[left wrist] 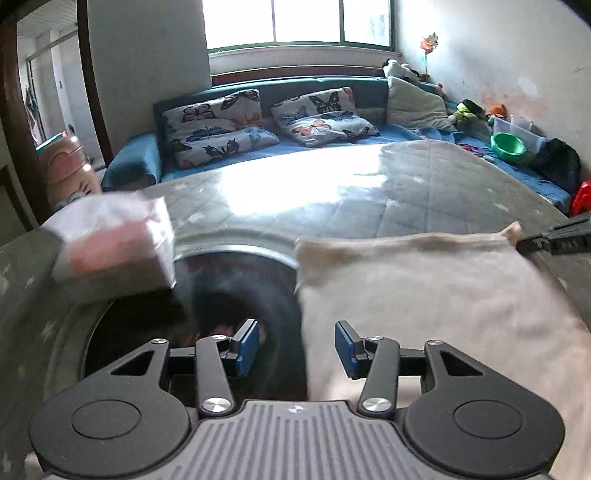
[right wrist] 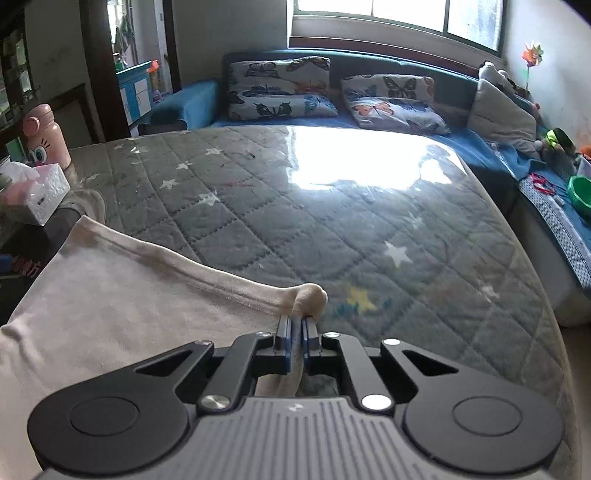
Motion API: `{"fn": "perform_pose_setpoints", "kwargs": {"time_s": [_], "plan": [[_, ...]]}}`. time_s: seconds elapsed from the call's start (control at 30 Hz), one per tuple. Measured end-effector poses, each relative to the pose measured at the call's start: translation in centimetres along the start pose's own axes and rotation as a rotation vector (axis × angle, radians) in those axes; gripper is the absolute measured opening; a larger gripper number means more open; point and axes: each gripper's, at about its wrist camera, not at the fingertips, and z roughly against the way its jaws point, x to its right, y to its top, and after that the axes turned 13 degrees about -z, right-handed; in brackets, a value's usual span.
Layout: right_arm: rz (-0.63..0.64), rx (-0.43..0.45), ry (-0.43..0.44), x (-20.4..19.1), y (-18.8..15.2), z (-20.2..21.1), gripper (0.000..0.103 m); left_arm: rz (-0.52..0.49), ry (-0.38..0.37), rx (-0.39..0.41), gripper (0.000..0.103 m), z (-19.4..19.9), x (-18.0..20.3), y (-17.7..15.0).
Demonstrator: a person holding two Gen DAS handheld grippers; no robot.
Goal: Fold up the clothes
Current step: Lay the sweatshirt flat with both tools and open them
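A lived-in home room, part bedroom, part sitting room. A blue sofa [right wrist: 369, 66] with butterfly cushions [right wrist: 280, 86] runs under a bright window [right wrist: 399, 14]. Before it lies a grey quilted cover [right wrist: 332, 221] sewn with stars. Soft toys [left wrist: 469, 110] and a green bowl [left wrist: 508, 144] crowd one corner; a tissue box [right wrist: 40, 192] and pink bottle [right wrist: 42, 133] stand at the other side.

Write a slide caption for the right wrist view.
Right gripper pinches a beige garment corner over a star-quilted grey table cover.
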Motion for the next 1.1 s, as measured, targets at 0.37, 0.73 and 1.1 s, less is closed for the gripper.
{"fn": "perform_pose_setpoints", "kwargs": {"time_s": [0.37,0.73,1.1], "plan": [[0.067,0.013,0.028,-1.9,2.4,-2.8,0.006,0.013,0.080,-0.040,0.049,-5.6,-0.6,1.8],[0.218,-0.013,0.124,-2.5,-1.1,4.5,0.013,-0.043,0.053,-0.007,0.049,-0.7,0.4,-0.2],[0.337,-0.078,0.327,-6.1,-11.9,10.7,0.014,-0.101,-0.069,0.073,0.049,9.6,5.2,-7.0]]}}
